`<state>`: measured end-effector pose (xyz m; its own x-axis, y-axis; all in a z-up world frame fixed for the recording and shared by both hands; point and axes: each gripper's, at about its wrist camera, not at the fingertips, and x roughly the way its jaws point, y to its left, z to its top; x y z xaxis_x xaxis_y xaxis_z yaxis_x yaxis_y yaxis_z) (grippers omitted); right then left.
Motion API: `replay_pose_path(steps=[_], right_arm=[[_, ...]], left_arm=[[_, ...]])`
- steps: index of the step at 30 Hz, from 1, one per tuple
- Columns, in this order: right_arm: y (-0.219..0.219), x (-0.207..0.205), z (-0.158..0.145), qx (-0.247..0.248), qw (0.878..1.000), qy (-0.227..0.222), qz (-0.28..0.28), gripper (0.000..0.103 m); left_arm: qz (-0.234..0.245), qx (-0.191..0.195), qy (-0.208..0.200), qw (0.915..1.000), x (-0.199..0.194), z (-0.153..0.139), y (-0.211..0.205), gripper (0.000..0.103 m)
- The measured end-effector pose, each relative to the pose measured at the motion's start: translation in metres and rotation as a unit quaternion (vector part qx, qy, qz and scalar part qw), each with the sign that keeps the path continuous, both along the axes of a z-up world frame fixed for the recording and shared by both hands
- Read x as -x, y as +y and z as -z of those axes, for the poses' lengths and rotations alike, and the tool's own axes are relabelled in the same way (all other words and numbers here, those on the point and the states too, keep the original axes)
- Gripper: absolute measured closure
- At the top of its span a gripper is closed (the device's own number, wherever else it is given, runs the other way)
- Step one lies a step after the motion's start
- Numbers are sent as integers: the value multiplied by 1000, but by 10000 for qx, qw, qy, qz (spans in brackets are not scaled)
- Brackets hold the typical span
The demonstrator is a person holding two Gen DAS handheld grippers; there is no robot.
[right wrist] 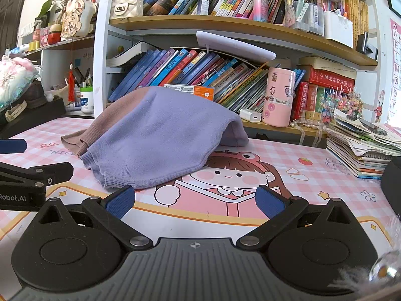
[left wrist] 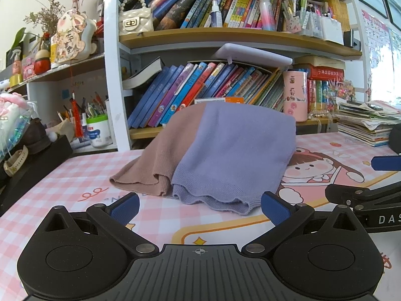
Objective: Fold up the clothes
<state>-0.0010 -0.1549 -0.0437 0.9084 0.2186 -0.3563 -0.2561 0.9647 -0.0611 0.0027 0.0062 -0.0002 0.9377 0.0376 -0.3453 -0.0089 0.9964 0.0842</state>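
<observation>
Lilac-and-tan knit garment (left wrist: 225, 150) lies beyond both spread tools.

A knitted garment (left wrist: 225, 150), half lavender and half dusty pink-brown, is lying in a raised heap on the desk (left wrist: 75, 175). The lavender section (right wrist: 155, 138) is facing forward, the pink-brown section (right wrist: 107, 123) trailing to the left. Its ribbed, wavy hem (left wrist: 213, 200) is resting on the desk surface nearest the viewer.

A home study: crammed bookshelf (left wrist: 225, 37), cartoon desk mat (right wrist: 250, 175), pen pots (left wrist: 96, 123).
</observation>
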Motion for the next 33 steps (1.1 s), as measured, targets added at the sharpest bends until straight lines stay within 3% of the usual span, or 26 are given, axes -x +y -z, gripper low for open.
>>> replay_pose_path(steps=[33], right_arm=[[-3,6,-2,-87,9997,-197,90,0]], left_arm=[[112,-86,-192,9997,6,-2,-4,0]])
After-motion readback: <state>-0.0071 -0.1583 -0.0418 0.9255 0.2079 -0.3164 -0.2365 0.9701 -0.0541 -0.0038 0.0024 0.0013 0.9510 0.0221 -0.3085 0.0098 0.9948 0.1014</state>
